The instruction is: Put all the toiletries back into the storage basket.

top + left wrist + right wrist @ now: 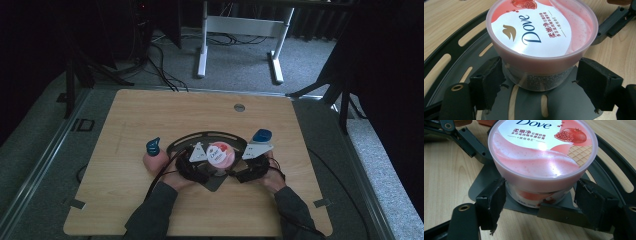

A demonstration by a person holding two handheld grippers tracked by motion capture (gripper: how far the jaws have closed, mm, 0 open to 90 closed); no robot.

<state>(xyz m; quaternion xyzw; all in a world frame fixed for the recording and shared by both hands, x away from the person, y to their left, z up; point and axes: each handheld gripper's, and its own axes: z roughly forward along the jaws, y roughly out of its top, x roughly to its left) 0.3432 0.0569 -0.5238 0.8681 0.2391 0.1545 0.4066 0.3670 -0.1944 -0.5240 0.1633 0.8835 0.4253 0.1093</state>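
Observation:
A round Dove jar (220, 154) with a pink lid stands on a black slotted metal plate (200, 136) in the middle of the wooden table. My left gripper (210, 162) comes at it from the left and my right gripper (233, 165) from the right. In the left gripper view the jar (541, 35) sits between the two pads (490, 80) of the left gripper (540, 72), which lie against its clear body under the lid. In the right gripper view the right gripper (540, 192) has both pads (492, 200) hugging the jar (541, 157) the same way.
A pink bottle with a blue cap (155, 159) stands just left of the plate. A blue-topped object (262, 135) sits behind my right gripper. A small round grommet (239, 107) is set in the table's far side. White desk legs (202, 45) stand on the floor beyond.

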